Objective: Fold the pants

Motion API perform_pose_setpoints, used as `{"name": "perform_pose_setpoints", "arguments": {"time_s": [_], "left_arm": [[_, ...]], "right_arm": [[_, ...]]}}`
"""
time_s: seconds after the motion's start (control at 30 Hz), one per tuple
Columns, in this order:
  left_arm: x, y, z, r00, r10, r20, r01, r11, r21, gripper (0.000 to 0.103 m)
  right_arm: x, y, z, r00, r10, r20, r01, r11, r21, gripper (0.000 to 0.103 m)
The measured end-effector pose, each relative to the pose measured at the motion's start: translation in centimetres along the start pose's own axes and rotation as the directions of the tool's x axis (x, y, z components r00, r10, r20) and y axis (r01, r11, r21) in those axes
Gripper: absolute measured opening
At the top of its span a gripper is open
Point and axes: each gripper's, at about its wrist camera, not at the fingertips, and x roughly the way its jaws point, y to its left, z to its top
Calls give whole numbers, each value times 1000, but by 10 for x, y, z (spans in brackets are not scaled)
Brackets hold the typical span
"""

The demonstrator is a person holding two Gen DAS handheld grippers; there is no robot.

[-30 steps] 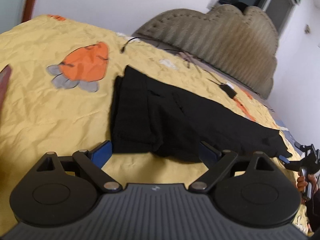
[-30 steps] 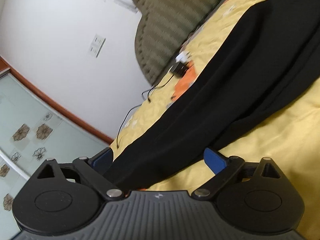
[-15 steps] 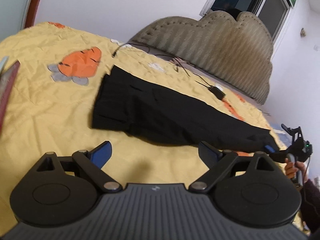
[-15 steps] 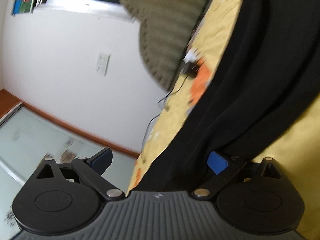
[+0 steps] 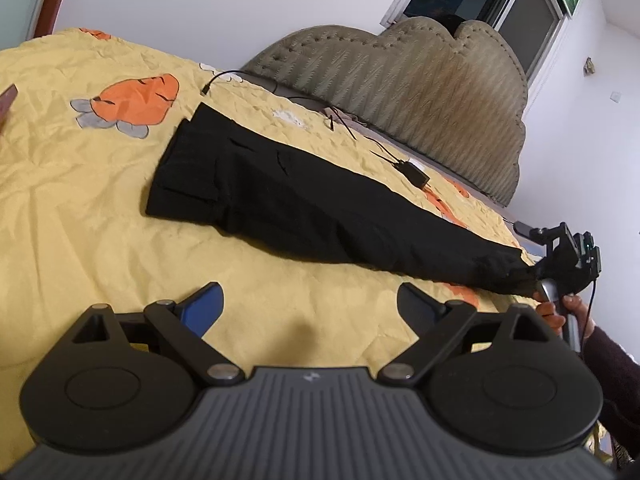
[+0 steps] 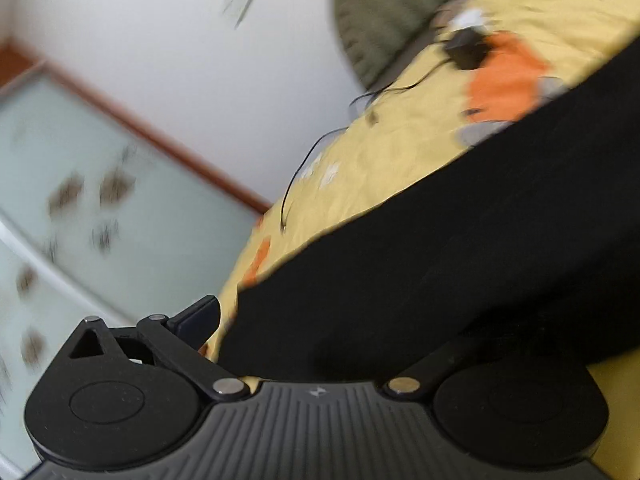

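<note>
Black pants (image 5: 304,204) lie folded lengthwise on the yellow bedspread (image 5: 72,208), waistband at the left, leg cuffs at the right bed edge. My left gripper (image 5: 310,306) is open and empty, hovering above bare bedspread in front of the pants. My right gripper (image 5: 536,270) sits at the cuffs in the left wrist view. In the right wrist view the pants (image 6: 460,248) fill the space between its wide-spread fingers (image 6: 200,316); the right finger is hidden under the cloth. That view is blurred.
A black charger (image 5: 414,172) with cables lies on the bed behind the pants, near the padded headboard (image 5: 400,76). Orange carrot prints (image 5: 132,100) mark the bedspread. A reddish-brown object (image 5: 8,100) pokes in at the far left edge.
My left gripper has pulled back from the waistband, so the pants look farther away. My right gripper has pushed onto the cuffs, and the cloth now covers its right finger.
</note>
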Motion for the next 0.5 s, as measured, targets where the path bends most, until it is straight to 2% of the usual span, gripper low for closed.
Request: {"name": "perform_pose_setpoints", "arguments": {"time_s": [0.07,0.13,0.23,0.27,0.33,0.4,0.43,0.5], "left_arm": [[0,0,-2,1000,-3,5,3,1000,1,92],[1,1,-3,1000,-7,7,7,1000,2,92],[2,2,-5,1000,-11,6,11,1000,3,93],[2,2,-5,1000,-14,8,14,1000,3,93],[2,4,-5,1000,-23,13,23,1000,-6,93],[3,7,-6,999,-31,15,31,999,-18,94],[4,7,-7,999,-32,15,32,999,-22,94],[4,6,-7,1000,-28,14,28,999,-18,94]], "right_arm": [[5,-4,1,997,55,54,-58,997,58,103],[13,-12,5,998,57,35,-60,993,104,103],[31,5,1,993,30,-114,-30,1000,-1,103],[31,11,-2,985,49,-164,-53,998,-18,103],[23,13,-8,966,127,-227,-127,992,16,103],[12,8,-12,951,213,-226,-202,977,68,103],[10,6,-12,955,222,-195,-211,975,75,103],[16,1,-11,976,162,-145,-154,986,64,103]]}}
